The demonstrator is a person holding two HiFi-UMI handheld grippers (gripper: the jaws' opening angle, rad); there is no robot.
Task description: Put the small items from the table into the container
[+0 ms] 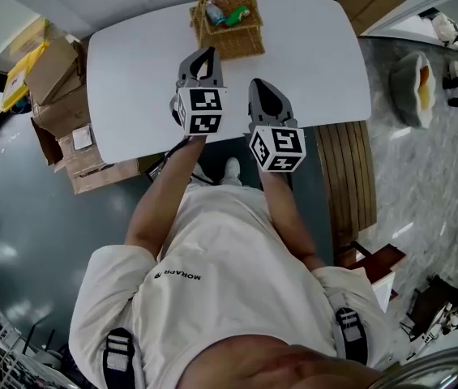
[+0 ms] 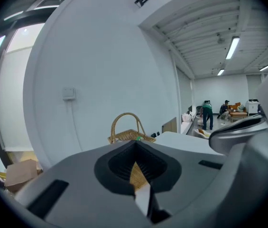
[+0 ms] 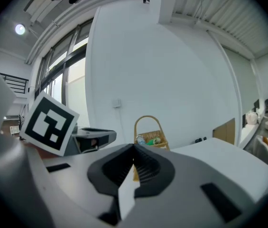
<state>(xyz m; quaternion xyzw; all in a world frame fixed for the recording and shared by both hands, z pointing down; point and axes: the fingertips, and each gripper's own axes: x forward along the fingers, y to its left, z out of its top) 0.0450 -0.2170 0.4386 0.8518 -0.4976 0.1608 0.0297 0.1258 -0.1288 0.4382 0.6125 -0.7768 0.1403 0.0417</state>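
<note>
A wicker basket [image 1: 249,39] with a hoop handle stands at the far edge of the white table [image 1: 310,63]. It holds a green item [image 1: 237,14] and a pale bottle-like item [image 1: 212,10]. My left gripper [image 1: 204,53] hovers just short of the basket, jaws shut with nothing between them. My right gripper [image 1: 259,83] hangs beside it, slightly nearer me, also shut and empty. In the left gripper view the basket [image 2: 126,136] shows just beyond the closed left gripper [image 2: 134,144]. The right gripper view shows the basket [image 3: 149,137] past the closed right gripper [image 3: 134,148].
Cardboard boxes [image 1: 58,96] are stacked on the floor left of the table. A wooden bench [image 1: 346,177] runs along its right side, with a round seat [image 1: 415,87] further right. People [image 2: 207,115] stand far off in the room.
</note>
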